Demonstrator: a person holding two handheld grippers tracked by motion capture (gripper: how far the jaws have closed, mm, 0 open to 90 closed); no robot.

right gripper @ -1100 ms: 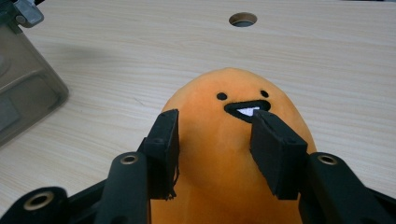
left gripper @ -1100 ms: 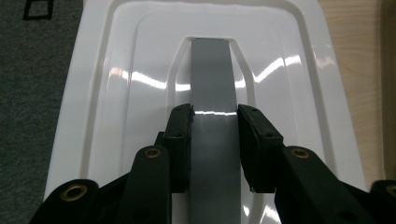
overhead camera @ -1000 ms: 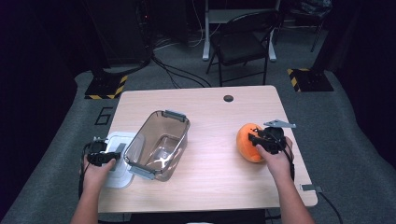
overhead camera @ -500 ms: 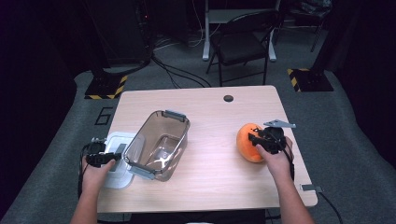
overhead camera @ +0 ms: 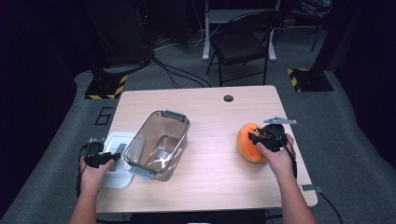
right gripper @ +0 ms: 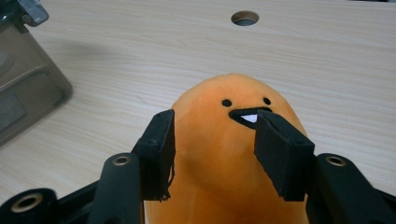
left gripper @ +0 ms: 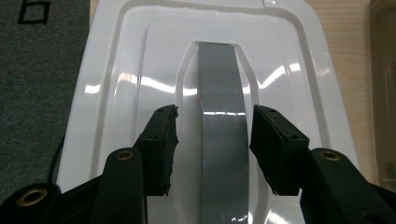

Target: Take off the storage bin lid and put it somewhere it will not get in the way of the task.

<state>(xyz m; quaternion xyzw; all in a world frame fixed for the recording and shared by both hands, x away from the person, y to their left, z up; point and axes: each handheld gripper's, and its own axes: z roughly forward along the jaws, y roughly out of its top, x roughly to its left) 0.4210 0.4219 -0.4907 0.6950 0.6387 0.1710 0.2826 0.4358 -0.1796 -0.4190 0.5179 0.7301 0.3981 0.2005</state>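
— Dark room, grey carpet, a folding chair (overhead camera: pixel 243 44) behind one pale wooden table (overhead camera: pixel 210 182). What is each hand doing?

— Left gripper (left gripper: pixel 215 140) hangs over the white lid (left gripper: pixel 116 70) at the table's left edge, just beside the clear container (overhead camera: pixel 158 144). Its fingers (left gripper: pixel 161 144) have just been opening; they stand spread on either side of the grey handle strip (left gripper: pixel 223 140), with a gap on both sides, so nothing is pinched.

— And the right?

— Right gripper (right gripper: pixel 212 149) sits at the orange plush toy (right gripper: pixel 224 154), which rests on the table's right side, well apart from the container. The fingers (right gripper: pixel 280 154) have been opening a little and flank the toy's upper body. Whether the pads press the plush or only brush it, I can't say.

— What could go wrong?

— In my judgement, if the left fingers close off-centre they may skid on the glossy strip, or nudge the lid, which already overhangs the table edge, toward the floor. The plush is soft and rounded; a shallow squeeze high up could let it squirt out or roll.

— Anything you can't see?

— The toy's lower half is cut off in the right gripper view, and from above the hand covers part of it. The lid's near end is hidden behind the left fingers, and the container's clips are hard to make out.
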